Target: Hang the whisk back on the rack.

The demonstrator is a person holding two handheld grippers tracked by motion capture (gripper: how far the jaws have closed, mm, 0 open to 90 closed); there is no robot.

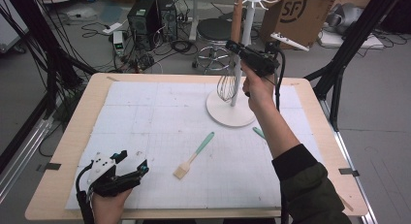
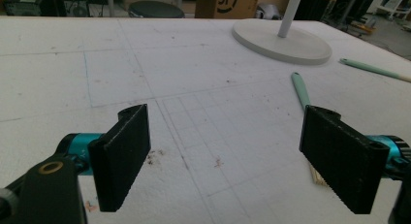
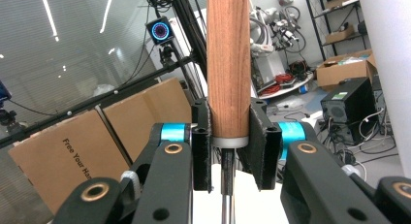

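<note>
Whisk (image 1: 227,83) work is in hand at the far right of the tabletop (image 1: 68,151): the right gripper (image 1: 236,45) is raised beside the white rack (image 1: 232,110), its fingers (image 3: 201,151) clamped on the lower end of the whisk's wooden handle (image 3: 229,64), just above the metal collar. In the high view the whisk stands upright, handle up and wire head down, hanging close against the rack's pole above its round base; whether the handle's top already rests on one of the rack's hooks I cannot tell. The left gripper (image 1: 131,163) rests low at the near left corner, well apart from the rack, and its fingers (image 2: 121,156) stand wide apart with nothing between them. A pastry brush (image 1: 194,157) with a mint-green handle lies flat near the middle, and another mint-green handle (image 1: 258,132) lies just beside the rack's base, partly hidden by the right forearm.
</note>
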